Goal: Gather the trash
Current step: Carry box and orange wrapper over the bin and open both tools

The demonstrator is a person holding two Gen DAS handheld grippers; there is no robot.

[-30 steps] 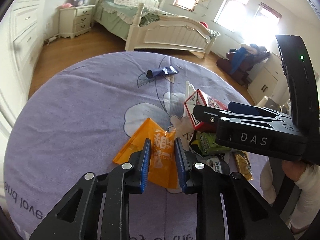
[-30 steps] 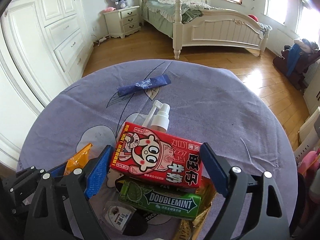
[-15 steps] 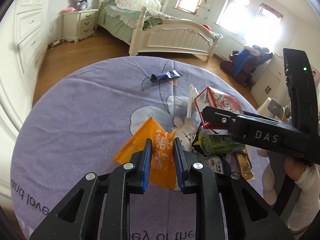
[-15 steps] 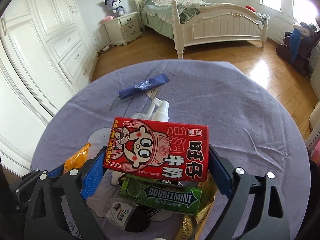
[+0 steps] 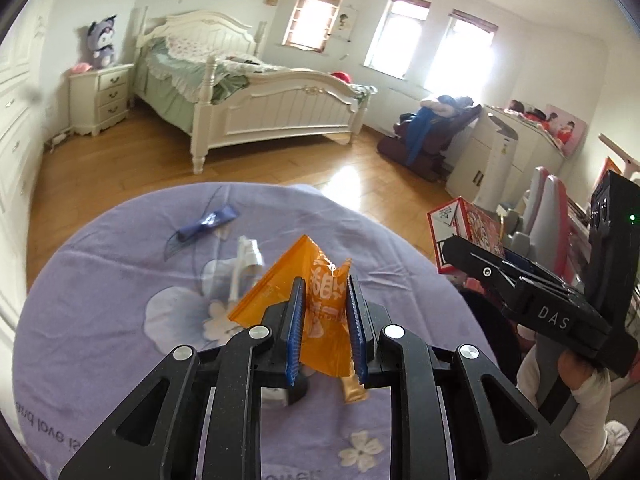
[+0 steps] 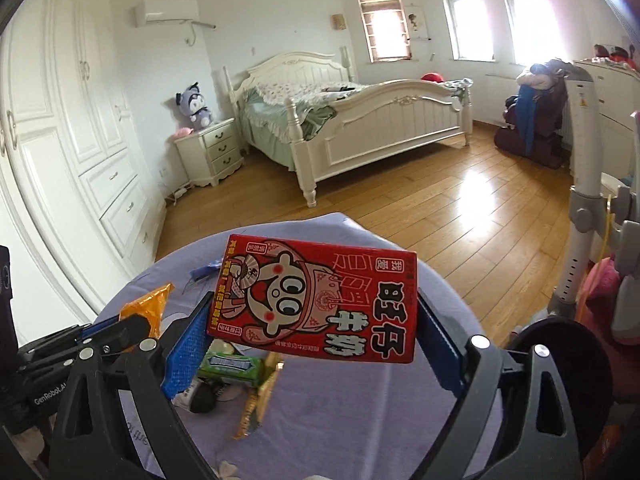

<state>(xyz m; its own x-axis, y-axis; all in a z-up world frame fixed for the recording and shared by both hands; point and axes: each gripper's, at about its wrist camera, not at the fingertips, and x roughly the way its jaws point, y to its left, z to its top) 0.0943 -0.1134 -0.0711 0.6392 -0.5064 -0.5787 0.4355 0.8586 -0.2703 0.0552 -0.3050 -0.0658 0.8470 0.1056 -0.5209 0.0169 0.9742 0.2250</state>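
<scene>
My left gripper (image 5: pixel 325 292) is shut on an orange snack wrapper (image 5: pixel 308 264), which hangs above the purple tablecloth (image 5: pixel 100 320). My right gripper (image 6: pixel 314 300) is shut on a red cartoon milk carton (image 6: pixel 320 320), held in the air past the table's right edge. The left wrist view shows that carton (image 5: pixel 472 224) at the right. A blue sachet (image 5: pixel 208 220), a white spray bottle (image 5: pixel 246 264), a green gum pack (image 6: pixel 232 366), a gold wrapper (image 6: pixel 260 400) and a small dark item (image 6: pixel 200 396) lie on the cloth.
A black round object (image 6: pixel 560 360) stands low beside the table on the right, near a pink and grey chair (image 5: pixel 552 208). Beyond the table lie wooden floor, a white bed (image 5: pixel 260 112), a nightstand (image 5: pixel 100 100) and wardrobes (image 6: pixel 60 160).
Both grippers have risen. The orange wrapper came up off the cloth. The red carton left the pile and swung to the right, off the table's edge.
</scene>
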